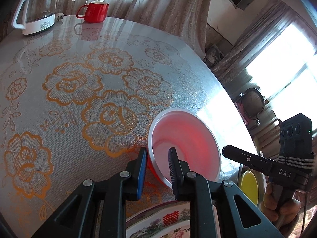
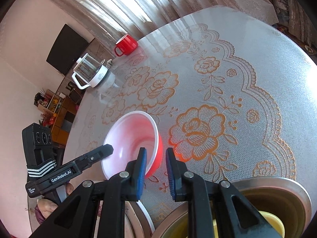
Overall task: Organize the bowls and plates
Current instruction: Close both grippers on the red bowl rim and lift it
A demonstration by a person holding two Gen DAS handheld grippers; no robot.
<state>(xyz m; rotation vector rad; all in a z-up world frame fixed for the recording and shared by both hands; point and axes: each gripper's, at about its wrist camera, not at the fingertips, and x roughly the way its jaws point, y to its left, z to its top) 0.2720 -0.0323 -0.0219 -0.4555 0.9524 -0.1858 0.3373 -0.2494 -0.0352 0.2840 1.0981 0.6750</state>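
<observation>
A red bowl with a white inside (image 1: 184, 144) stands on the table; it also shows in the right wrist view (image 2: 132, 140). My left gripper (image 1: 157, 158) is open, its fingers straddling the bowl's near left rim, one outside, one inside. My right gripper (image 2: 155, 158) is open, straddling the bowl's right rim in the same way. A floral plate (image 1: 158, 224) lies below the left gripper. A metal bowl (image 2: 281, 186) holding a yellow dish (image 2: 271, 222) sits under the right gripper; the yellow dish also shows in the left wrist view (image 1: 248, 186).
The round table (image 1: 79, 91) has a lace-pattern cover. A red mug (image 1: 95, 11) and a glass kettle (image 1: 35, 11) stand at its far side. Curtains and a window lie beyond the table edge. A cabinet and dark screen (image 2: 65, 49) are along the wall.
</observation>
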